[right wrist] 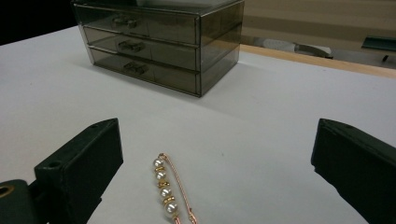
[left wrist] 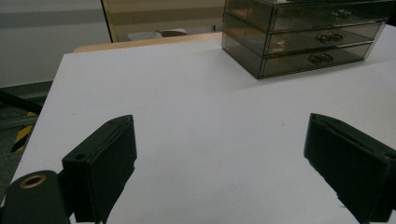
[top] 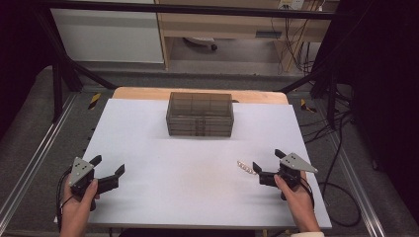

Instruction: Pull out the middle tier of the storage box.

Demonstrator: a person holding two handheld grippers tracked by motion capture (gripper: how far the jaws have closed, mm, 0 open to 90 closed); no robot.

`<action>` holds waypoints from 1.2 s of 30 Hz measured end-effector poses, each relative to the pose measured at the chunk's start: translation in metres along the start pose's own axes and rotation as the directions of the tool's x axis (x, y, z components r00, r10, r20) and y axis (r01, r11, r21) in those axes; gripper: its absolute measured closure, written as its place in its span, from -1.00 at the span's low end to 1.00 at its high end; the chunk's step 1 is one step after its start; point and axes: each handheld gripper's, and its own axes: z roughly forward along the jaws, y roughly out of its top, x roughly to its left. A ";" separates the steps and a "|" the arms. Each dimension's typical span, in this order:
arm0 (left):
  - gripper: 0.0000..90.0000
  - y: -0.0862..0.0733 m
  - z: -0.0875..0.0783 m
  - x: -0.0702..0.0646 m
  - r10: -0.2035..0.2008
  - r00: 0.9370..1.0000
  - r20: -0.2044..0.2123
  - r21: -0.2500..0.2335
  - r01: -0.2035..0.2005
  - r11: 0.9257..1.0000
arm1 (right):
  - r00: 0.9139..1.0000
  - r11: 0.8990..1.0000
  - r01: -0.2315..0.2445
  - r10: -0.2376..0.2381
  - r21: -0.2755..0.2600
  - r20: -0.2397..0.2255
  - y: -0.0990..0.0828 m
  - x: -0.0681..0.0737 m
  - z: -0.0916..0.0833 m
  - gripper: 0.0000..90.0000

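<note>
pearl and gold, the pin [right wrist: 170,190] lies flat on the white worktop [top: 163,148], low in the middle of the right gripper view, with its rose-gold wire to the right of the beads. in the high view the pin [top: 244,167] sits right of centre, just left of the right claw [top: 267,165]. it rests between the two black jaws and is touched by neither; the right claw [right wrist: 212,163] stands wide open and holds nothing. that spread looks chosen so the jaws can straddle the thin pin and close across it, and the claw lies low and near level with the worktop, which suits a thing that lies so flat.

beyond the pin, upper left in the right gripper view, stands the smoky drawer box [right wrist: 161,39], three drawers stacked, all shut, their small handles facing the person. in the high view the box [top: 200,114] sits at the far middle of the worktop, well apart from the pin. a jewellery piece near a drawer box suggests the pin is meant for a drawer, though i cannot tell which one.

at the lower left of the high view the left claw [top: 108,168] is held above the near corner, well apart from the pin and box. in the left gripper view the left claw [left wrist: 219,158] is also wide open and empty, bare worktop between its jaws; it seems parked there, perhaps ready to pull a drawer.
</note>
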 end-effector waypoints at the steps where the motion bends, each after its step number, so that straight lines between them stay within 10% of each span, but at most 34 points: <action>1: -0.80 0.000 0.000 0.000 -0.004 1.000 0.004 0.000 0.004 1.000 | 1.000 1.000 -0.002 0.002 0.005 -0.001 0.000 0.000 0.000 -0.94; 36: -0.79 -0.003 0.001 -0.006 0.019 0.999 0.031 0.042 -0.020 0.999 | 0.999 0.980 0.033 -0.037 0.196 0.017 0.006 0.018 0.007 -0.85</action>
